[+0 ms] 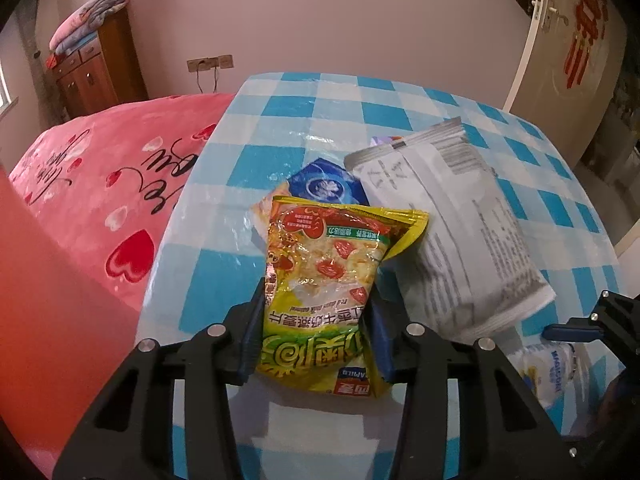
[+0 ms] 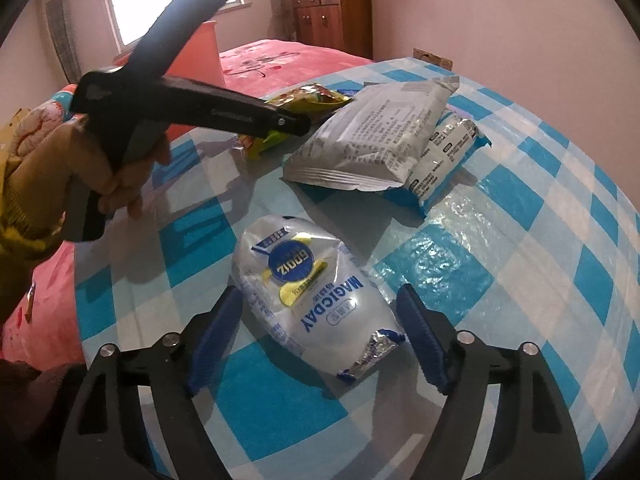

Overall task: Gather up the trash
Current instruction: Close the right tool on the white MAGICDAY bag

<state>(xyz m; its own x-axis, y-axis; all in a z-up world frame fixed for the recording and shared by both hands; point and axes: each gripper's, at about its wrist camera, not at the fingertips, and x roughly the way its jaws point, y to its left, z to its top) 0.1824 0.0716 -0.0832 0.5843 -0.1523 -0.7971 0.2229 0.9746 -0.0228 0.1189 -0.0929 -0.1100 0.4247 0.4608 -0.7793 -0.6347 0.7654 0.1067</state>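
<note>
A yellow snack packet lies on the blue-and-white checked table, and my left gripper is shut on its lower half, one pad pressing each side. The right wrist view shows the same gripper, held by a hand, with the yellow packet at its tip. A white "MAGICDAY" packet lies flat between the fingers of my right gripper, which is open, with a gap on each side. A large silver packet rests beside the yellow one.
A blue packet lies behind the yellow one, and a white-and-blue packet sits under the silver packet. A pink bed adjoins the table's left edge. An orange object stands at the near left.
</note>
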